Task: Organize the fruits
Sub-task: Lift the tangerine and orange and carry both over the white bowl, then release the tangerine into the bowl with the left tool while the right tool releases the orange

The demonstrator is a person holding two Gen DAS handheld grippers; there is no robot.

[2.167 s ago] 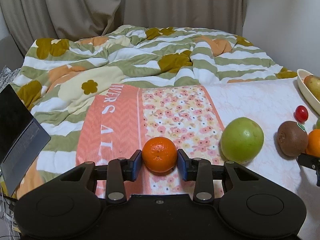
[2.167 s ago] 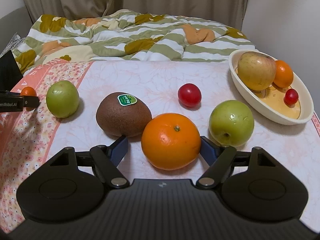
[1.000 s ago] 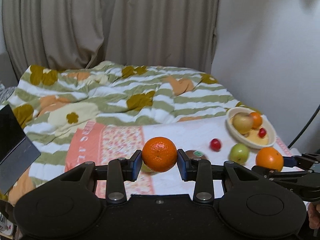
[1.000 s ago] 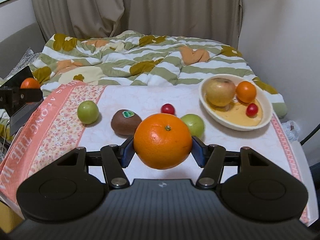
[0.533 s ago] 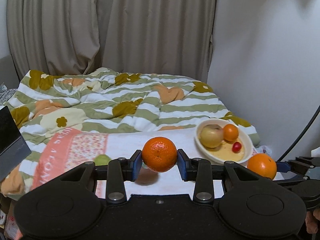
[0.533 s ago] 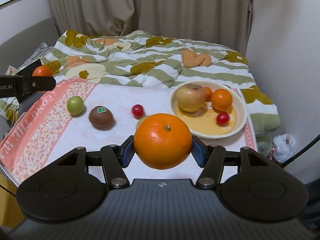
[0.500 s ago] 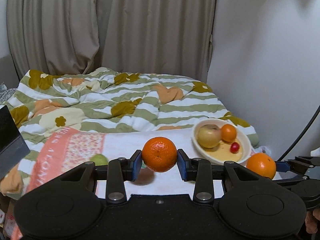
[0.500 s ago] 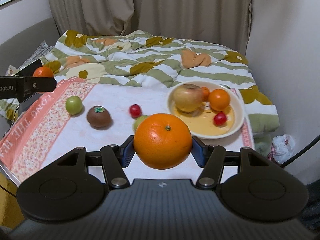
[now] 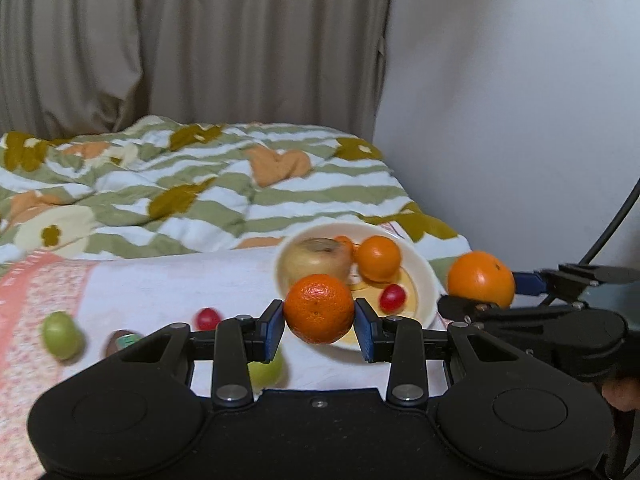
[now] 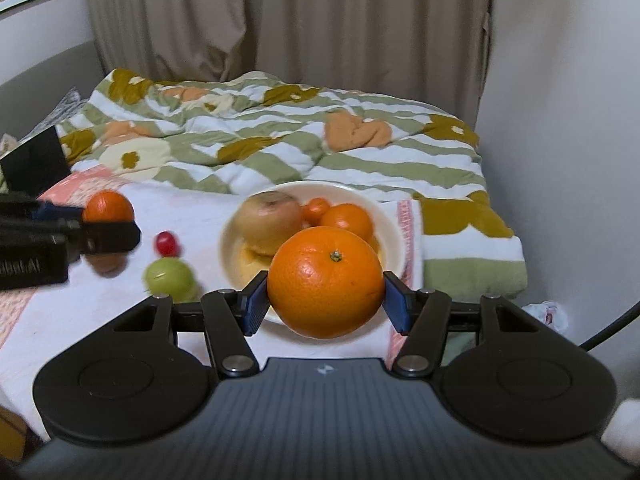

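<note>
Left wrist view: the left gripper [image 9: 319, 327] clenched a mandarin [image 9: 319, 308], held in the air just short of the bowl [image 9: 423, 276].

Right wrist view: the right gripper [image 10: 326, 306] grasped an orange [image 10: 325, 282] before the bowl [image 10: 390, 216]. The carry looked underway; next, each fruit needed lowering into free bowl space.

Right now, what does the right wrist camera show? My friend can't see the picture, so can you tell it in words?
The right gripper holds a big orange in the air before a white bowl of fruit: an apple and two small oranges. To the left, the left gripper holds a tangerine, with a cherry tomato and green apple on the cloth.
</note>
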